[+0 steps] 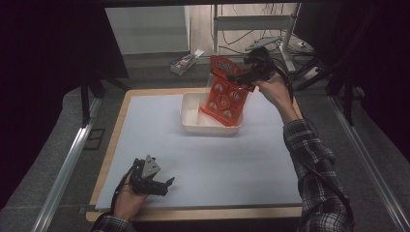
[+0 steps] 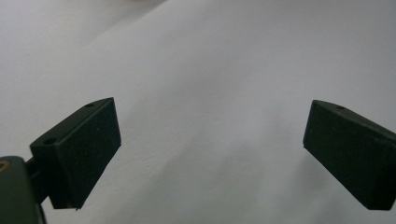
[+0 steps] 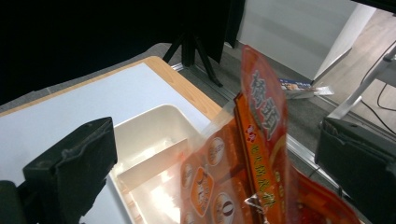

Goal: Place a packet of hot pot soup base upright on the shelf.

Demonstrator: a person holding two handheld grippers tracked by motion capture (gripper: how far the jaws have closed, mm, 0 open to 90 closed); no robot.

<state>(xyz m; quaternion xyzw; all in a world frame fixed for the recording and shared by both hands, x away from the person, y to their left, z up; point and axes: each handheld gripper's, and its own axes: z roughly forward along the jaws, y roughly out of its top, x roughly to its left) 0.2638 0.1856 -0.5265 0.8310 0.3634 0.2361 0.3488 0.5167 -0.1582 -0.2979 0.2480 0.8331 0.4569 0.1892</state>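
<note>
Table was a wooden board [image 1: 112, 145] with a pale sheet [image 1: 232, 159] over it, dim room with cables and stands behind. Nearest the camera, the left gripper [image 1: 162, 185] sat low over the sheet in the person's palm, jaws spread wide with nothing between them.

Further out, the right gripper [image 1: 240, 77] was raised on an outstretched arm, wrist bent down, above the far side of the white tray [image 1: 191, 113]. The orange snack bag [image 1: 224, 93] hung under it, bottom edge dipping into the tray. Its own view had the bag [image 3: 261, 154] rising between jaws standing well apart, so I can't tell if it was really pinched.

Risk as I see it: a slack grip on slick film, and the bag could slide out or flop over the tray rim.
</note>
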